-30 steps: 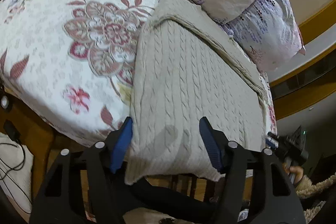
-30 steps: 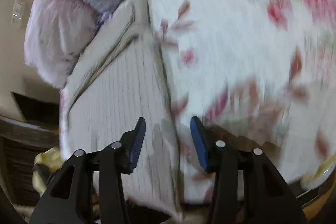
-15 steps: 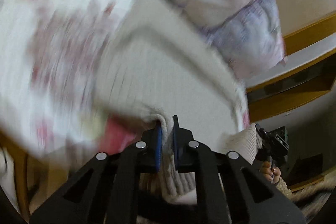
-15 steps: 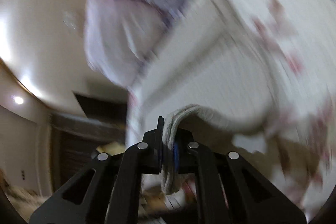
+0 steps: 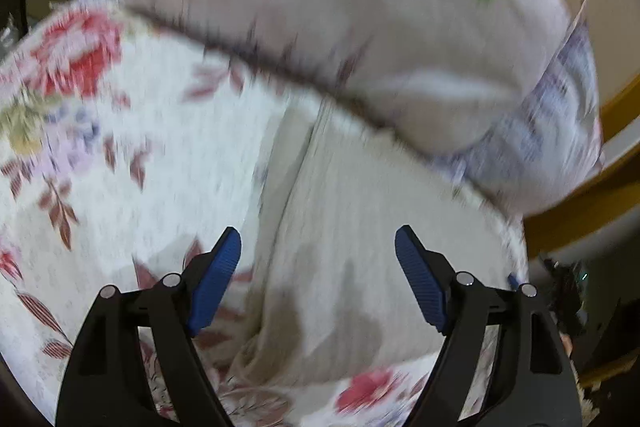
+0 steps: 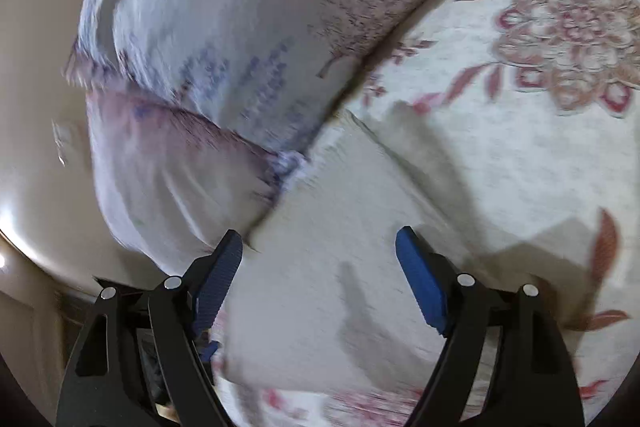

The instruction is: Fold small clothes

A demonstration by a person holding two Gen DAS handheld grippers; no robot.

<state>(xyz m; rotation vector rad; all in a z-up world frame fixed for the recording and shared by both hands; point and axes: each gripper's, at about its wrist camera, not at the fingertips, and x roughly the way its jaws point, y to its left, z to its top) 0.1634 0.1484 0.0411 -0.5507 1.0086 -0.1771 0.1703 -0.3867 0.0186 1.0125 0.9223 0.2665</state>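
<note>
A cream cable-knit sweater [image 5: 360,251] lies folded on the floral bedspread [image 5: 120,163], its far edge against the pillows. It also shows in the right wrist view [image 6: 340,267]. My left gripper [image 5: 318,283] is open and empty, hovering over the sweater's left part. My right gripper [image 6: 320,283] is open and empty over the sweater's end near the pillows. Both views are motion-blurred.
Two pale floral pillows [image 5: 340,7] lie stacked at the head of the bed; they also show in the right wrist view [image 6: 240,27]. A yellow-brown wooden frame [image 5: 600,195] runs at the right. The floral bedspread [image 6: 540,107] spreads to the right.
Both grippers closed on the sweater's near edge, carried it toward the pillows, folding it over, then let go and opened.
</note>
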